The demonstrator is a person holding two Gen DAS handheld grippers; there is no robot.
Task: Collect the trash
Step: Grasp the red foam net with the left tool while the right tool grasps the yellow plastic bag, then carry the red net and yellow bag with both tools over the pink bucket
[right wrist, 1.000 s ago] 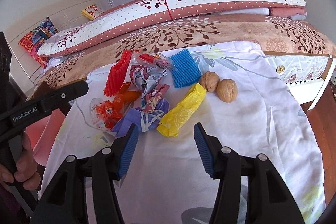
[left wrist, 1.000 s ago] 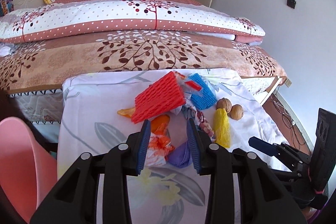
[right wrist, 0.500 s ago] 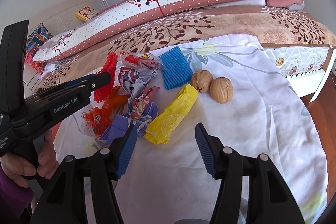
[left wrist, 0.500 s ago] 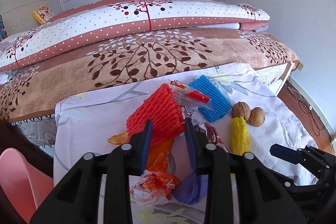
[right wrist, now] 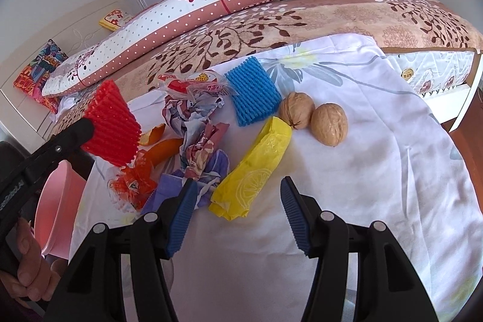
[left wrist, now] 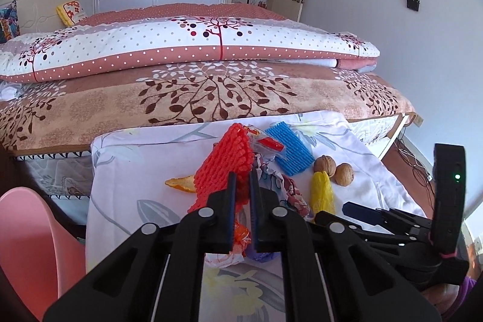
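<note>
My left gripper [left wrist: 241, 177] is shut on the lower edge of a red foam fruit net [left wrist: 225, 168], which hangs tilted above the cloth in the right wrist view [right wrist: 111, 122]. Around it lie a blue foam net [right wrist: 252, 91], crumpled printed paper [right wrist: 193, 116], orange peel [right wrist: 164, 148], an orange-red wrapper [right wrist: 132, 184], a purple wrapper [right wrist: 169, 186] and a clear packet [right wrist: 193, 83]. My right gripper [right wrist: 238, 183] is open just above the near end of a yellow wrapper [right wrist: 256, 168], with nothing between its fingers.
Two walnuts [right wrist: 297, 109] sit beside the yellow wrapper. A white floral cloth [right wrist: 377, 156] covers the surface, which ends at the bed [left wrist: 211, 98] behind. A pink bin [left wrist: 27, 246] stands low at the left. A hand [right wrist: 27, 267] holds the left gripper.
My left gripper went from open to shut, clamping the red foam net and raising it off the pile. My right gripper crept closer to the yellow wrapper and stayed open.
</note>
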